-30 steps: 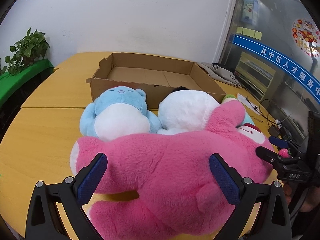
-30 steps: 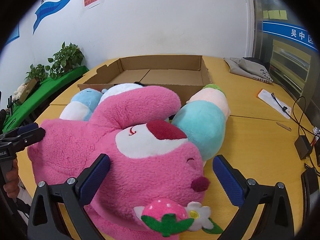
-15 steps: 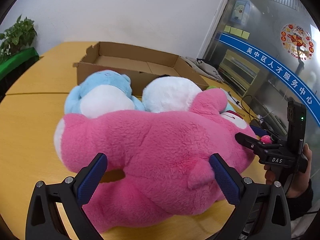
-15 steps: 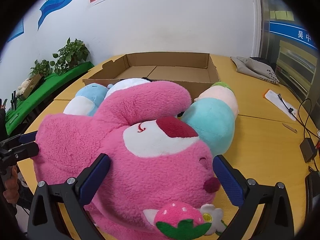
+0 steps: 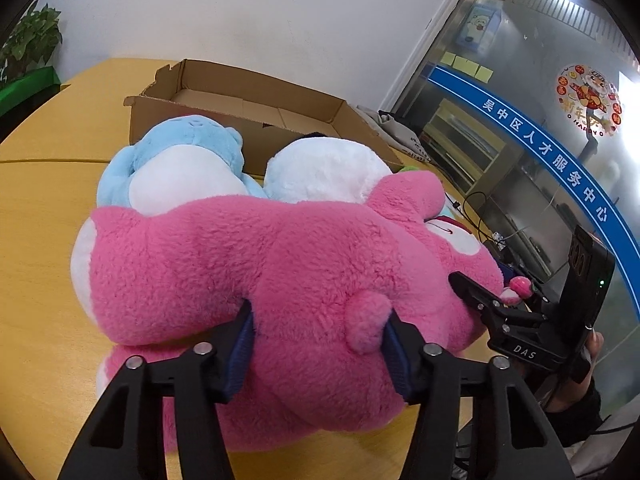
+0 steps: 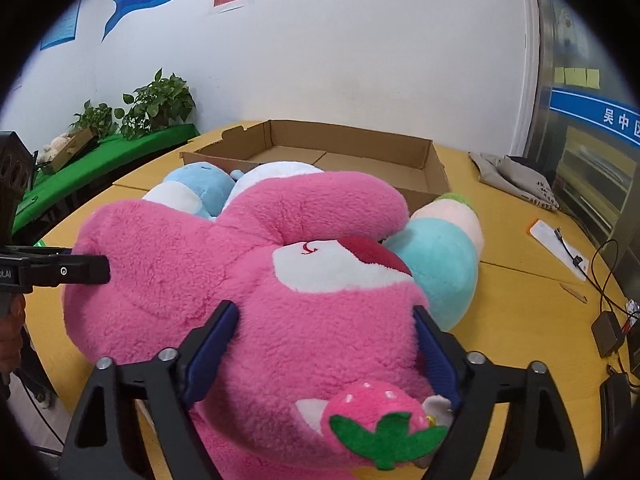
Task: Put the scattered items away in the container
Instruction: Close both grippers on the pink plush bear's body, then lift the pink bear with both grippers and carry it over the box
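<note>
Both grippers, left gripper point(image 5: 320, 332) and right gripper point(image 6: 326, 344), are closing their fingers on the pink plush point(image 5: 280, 264). Risk: soft pile slips during lift, knocking the blue plush point(image 5: 176, 160) at 11 o'clock off the table point(image 5: 40, 280).

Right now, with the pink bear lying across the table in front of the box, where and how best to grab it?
Probably two-handed, from the near side. The pink bear is long, soft and lies crosswise. The left gripper is closing on the body beside the tail; the right gripper is closing on the head. Both sets of pads press into the plush, so the ends should lift together into the cardboard box.
</note>
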`<state>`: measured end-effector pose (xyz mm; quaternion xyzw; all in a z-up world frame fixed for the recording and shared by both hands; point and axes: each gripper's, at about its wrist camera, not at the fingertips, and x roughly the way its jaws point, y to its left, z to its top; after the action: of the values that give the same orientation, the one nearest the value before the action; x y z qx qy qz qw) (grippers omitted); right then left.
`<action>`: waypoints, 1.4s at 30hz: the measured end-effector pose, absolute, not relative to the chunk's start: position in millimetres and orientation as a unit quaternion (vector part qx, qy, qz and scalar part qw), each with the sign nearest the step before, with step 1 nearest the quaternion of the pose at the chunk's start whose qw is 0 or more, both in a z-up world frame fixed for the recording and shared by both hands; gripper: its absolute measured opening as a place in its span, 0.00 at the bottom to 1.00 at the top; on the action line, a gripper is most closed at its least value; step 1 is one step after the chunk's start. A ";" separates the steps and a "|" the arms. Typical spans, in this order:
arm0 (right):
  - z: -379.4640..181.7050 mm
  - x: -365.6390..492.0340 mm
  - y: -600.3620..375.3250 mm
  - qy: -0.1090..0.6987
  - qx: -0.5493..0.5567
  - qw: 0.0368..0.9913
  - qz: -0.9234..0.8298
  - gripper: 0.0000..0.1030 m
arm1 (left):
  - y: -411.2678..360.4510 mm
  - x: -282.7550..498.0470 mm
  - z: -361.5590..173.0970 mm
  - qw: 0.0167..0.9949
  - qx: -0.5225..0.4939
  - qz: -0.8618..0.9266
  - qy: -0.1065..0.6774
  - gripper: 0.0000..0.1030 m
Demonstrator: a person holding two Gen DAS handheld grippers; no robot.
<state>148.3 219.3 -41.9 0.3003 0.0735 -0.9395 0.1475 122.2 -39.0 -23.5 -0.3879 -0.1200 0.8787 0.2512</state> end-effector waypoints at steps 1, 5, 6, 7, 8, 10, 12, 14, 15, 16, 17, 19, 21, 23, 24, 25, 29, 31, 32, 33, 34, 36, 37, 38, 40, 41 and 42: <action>-40.3 149.7 220.7 0.072 0.296 0.149 -0.941 0.69 | -38.7 123.6 -22.1 0.252 -0.387 0.880 -0.117 0.52; -28.6 158.1 232.9 0.046 0.275 0.161 -0.947 0.47 | -34.3 133.8 -8.6 0.250 -0.372 0.889 -0.098 0.46; -25.6 160.2 234.6 0.043 0.271 0.164 -0.947 0.46 | -32.7 136.9 -3.9 0.250 -0.366 0.892 -0.091 0.45; -23.1 162.0 235.0 0.045 0.268 0.166 -0.948 0.45 | -31.4 140.1 1.7 0.251 -0.360 0.895 -0.086 0.45; -21.6 163.0 234.7 0.047 0.267 0.166 -0.948 0.45 | -30.7 141.6 7.2 0.252 -0.354 0.897 -0.083 0.45; -18.8 162.5 235.9 0.041 0.269 0.168 -0.948 0.44 | -31.4 142.7 18.5 0.254 -0.344 0.901 -0.080 0.44; -13.8 160.8 238.4 0.023 0.269 0.174 -0.947 0.43 | -33.5 142.3 32.9 0.257 -0.336 0.903 -0.078 0.44; -4.5 158.4 239.1 0.013 0.258 0.180 -0.949 0.42 | -34.9 136.6 48.4 0.259 -0.323 0.907 -0.075 0.44; 1.9 157.4 239.1 0.012 0.248 0.180 -0.952 0.42 | -34.9 132.8 55.1 0.260 -0.318 0.909 -0.072 0.44; 10.7 155.4 239.1 0.010 0.236 0.180 -0.955 0.41 | -34.7 128.0 63.5 0.262 -0.310 0.911 -0.069 0.44; 18.3 153.0 239.6 0.007 0.226 0.180 -0.957 0.41 | -34.7 122.4 71.8 0.264 -0.302 0.914 -0.067 0.44; 37.2 145.3 241.5 0.004 0.203 0.178 -0.963 0.41 | -33.7 106.0 89.5 0.273 -0.285 0.916 -0.065 0.44; 58.5 130.8 243.2 0.009 0.174 0.174 -0.969 0.41 | -30.3 80.6 107.3 0.283 -0.270 0.918 -0.061 0.44; 74.3 111.6 241.9 0.015 0.158 0.167 -0.973 0.40 | -23.0 49.7 124.8 0.288 -0.256 0.922 -0.047 0.44; 83.2 97.6 239.7 0.021 0.150 0.163 -0.975 0.40 | -18.1 32.7 133.2 0.290 -0.249 0.923 -0.040 0.44; 92.0 81.1 237.2 0.026 0.140 0.158 -0.977 0.40 | -12.7 14.0 141.2 0.292 -0.243 0.925 -0.031 0.44; 115.3 2.6 229.8 0.026 0.128 0.146 -0.981 0.40 | 6.0 -68.5 163.1 0.294 -0.244 0.924 -0.020 0.44; 121.4 -35.3 223.9 0.029 0.125 0.141 -0.982 0.40 | 14.7 -111.7 165.9 0.294 -0.256 0.921 -0.023 0.44; 122.6 -54.8 220.6 0.033 0.126 0.137 -0.982 0.40 | 19.6 -137.4 164.4 0.294 -0.265 0.918 -0.025 0.44; 121.9 -77.2 218.1 0.036 0.130 0.134 -0.982 0.38 | 24.8 -159.4 161.0 0.296 -0.275 0.914 -0.026 0.44; 120.0 -101.1 217.8 0.038 0.136 0.138 -0.980 0.15 | 30.9 -179.5 154.8 0.304 -0.286 0.908 -0.027 0.44; 111.4 -140.0 214.3 0.038 0.154 0.167 -0.973 0.03 | 48.9 -219.2 132.8 0.329 -0.313 0.891 -0.023 0.39; 101.1 -163.9 206.8 0.050 0.177 0.175 -0.967 0.03 | 60.5 -235.8 118.7 0.335 -0.326 0.884 -0.016 0.24; 88.0 -183.0 198.5 0.071 0.199 0.171 -0.962 0.03 | 72.7 -251.8 100.5 0.324 -0.349 0.879 -0.004 0.22; 46.1 -226.5 189.6 0.080 0.261 0.155 -0.949 0.03 | 87.8 -287.2 51.3 0.277 -0.418 0.865 0.006 0.22; 31.4 -239.4 192.6 0.065 0.293 0.157 -0.941 0.03 | 89.6 -298.7 28.6 0.258 -0.443 0.858 0.015 0.22; 14.6 -251.1 199.8 0.040 0.324 0.155 -0.932 0.04 | 89.6 -307.8 6.9 0.242 -0.467 0.850 0.027 0.22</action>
<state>-251.1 199.8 14.6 0.3237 0.0401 -0.9325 0.1553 -307.8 89.6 6.9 -0.4671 0.0271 0.8501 0.2418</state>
